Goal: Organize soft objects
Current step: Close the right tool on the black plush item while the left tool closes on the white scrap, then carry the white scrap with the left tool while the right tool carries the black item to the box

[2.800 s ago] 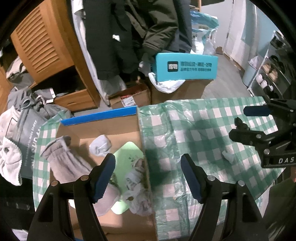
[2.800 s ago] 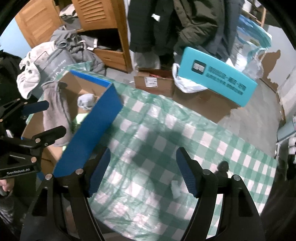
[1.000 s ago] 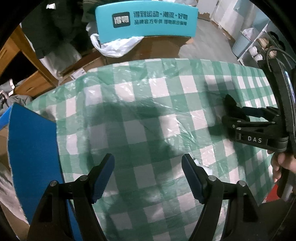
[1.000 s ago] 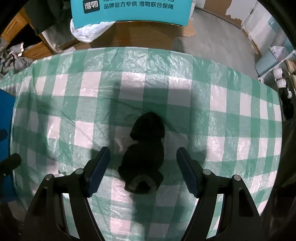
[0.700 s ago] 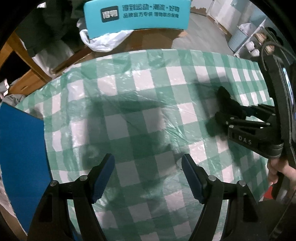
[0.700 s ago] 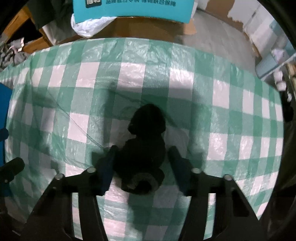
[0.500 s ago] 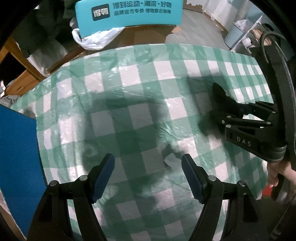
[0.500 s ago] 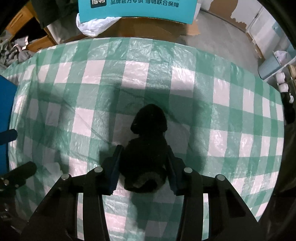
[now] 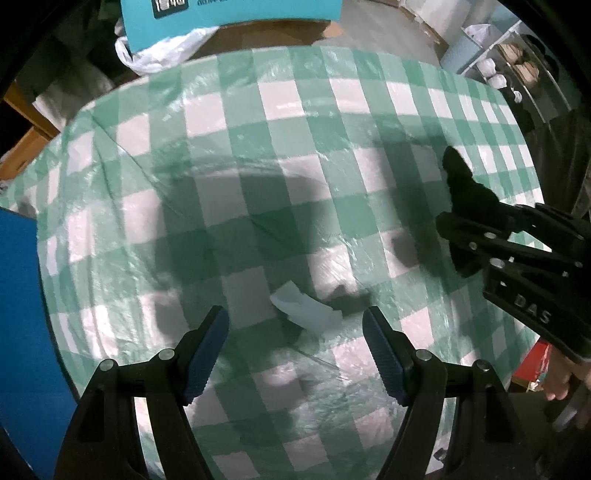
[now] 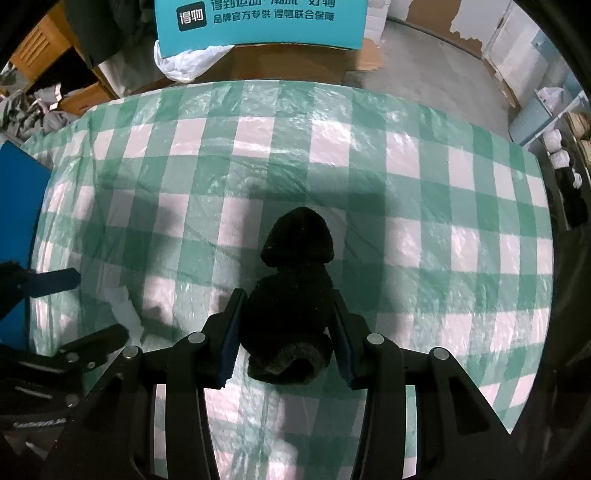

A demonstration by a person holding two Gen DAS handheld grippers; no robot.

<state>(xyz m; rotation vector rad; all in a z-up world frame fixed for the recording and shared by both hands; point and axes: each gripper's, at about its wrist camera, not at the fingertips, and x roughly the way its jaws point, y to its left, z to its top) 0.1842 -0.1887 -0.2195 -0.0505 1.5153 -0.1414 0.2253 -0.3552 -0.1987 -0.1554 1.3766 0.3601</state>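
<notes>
Black sock [image 10: 291,295] sits squarely between the R jaws, cuff end nearest the camera, toe poking out ahead of the fingertips. Right gripper [image 10: 286,332] is closed on it: both blue pads press into the fabric, sock bulging slightly betw. them. From the left wrist view the same sock [image 9: 467,199] shows as a dark shape sticking out past the R gripper's tips, off to the right of the L jaws and well apart from them.

Second item: small white scrap [image 9: 304,308] (cloth or tissue, can't tell which) lying flat on the checked tablecloth [image 10: 424,155]. It sits just ahead of the L jaws, roughly centred on the gap betw. them, a little nearer the right-hand pad. Left gripper [image 9: 295,350] is spread wide, nothing betw. the pads, pointing down at the cloth.

Blue box flap [image 9: 22,332] lies outboard of the L gripper's left finger, at frame edge. Teal carton [image 10: 258,22] is far ahead of both, off the table.

Step in hand (judgement): R pick is made, sock secured; L is lining up on the white scrap.

Next move needs, as I read it: L drops straight onto the scrap so pads straddle it, then closes. The piece is thin and flat, so pads must reach right down to the plastic-looking cloth or they'll close on air; risk of pinching the tablecloth too. R then carries the sock toward the blue-flapped box, w/o loosening.
</notes>
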